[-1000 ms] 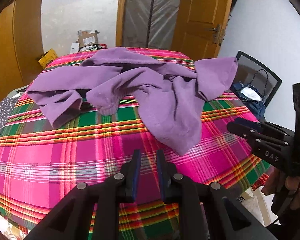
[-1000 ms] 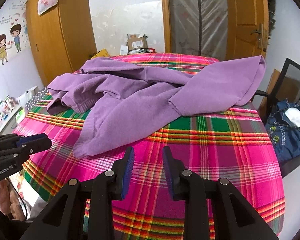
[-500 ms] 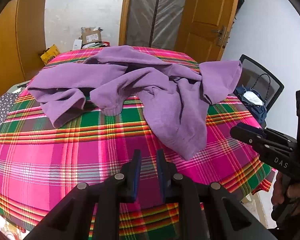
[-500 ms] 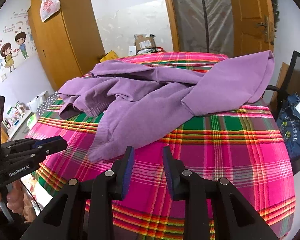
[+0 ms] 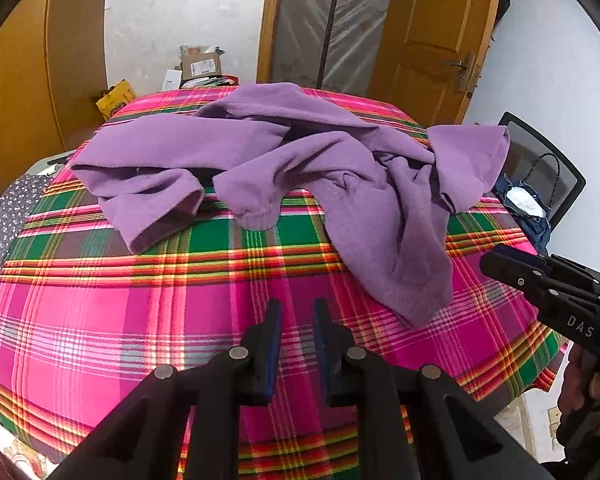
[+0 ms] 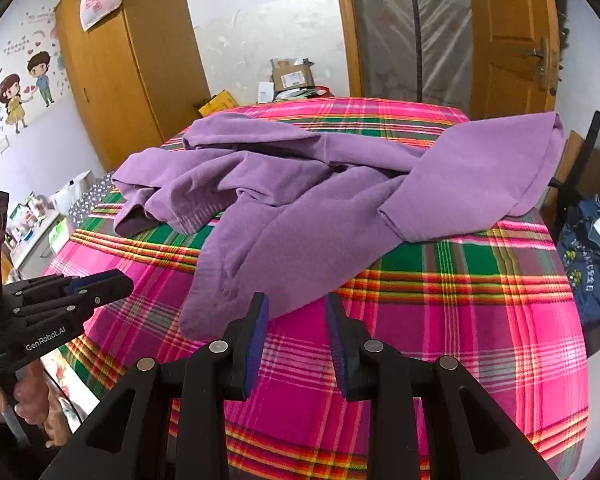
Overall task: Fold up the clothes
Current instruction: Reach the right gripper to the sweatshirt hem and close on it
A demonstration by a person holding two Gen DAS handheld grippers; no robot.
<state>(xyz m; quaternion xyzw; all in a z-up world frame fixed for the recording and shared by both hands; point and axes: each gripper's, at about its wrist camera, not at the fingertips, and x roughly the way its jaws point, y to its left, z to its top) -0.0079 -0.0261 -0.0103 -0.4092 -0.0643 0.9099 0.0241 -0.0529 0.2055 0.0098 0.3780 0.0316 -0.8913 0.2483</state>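
I see the purple sweatshirt (image 5: 284, 168) lying crumpled across the far half of the surface (image 5: 100, 320), which is covered with a pink, green and yellow plaid cloth. It lies unfolded, bunched in the middle. One sleeve (image 5: 156, 204) lies toward the left edge with its cuff opening facing me, and a second cuff (image 5: 256, 212) sits just beside it. A long flap of fabric (image 5: 412, 280) runs toward the near right side and ends on the cloth. Another part (image 6: 480, 184) drapes near the right edge of the surface.

My left hand-held gripper (image 5: 296, 344) hovers above bare plaid on the near side, apart from the garment, its blue-padded jaws held narrowly apart with nothing between them. My right hand-held gripper (image 6: 296, 340) hangs close to the near tip of the long flap, its jaws a moderate gap apart and empty; the fabric's edge lies just beyond the left pad, and I cannot tell whether it touches.

Beyond the surface stand a wooden door (image 5: 432, 32), a plastic-covered doorway (image 5: 324, 20) and a cardboard box (image 5: 200, 64). A black chair (image 5: 540, 160) carrying a blue bag (image 5: 524, 208) stands at the right.
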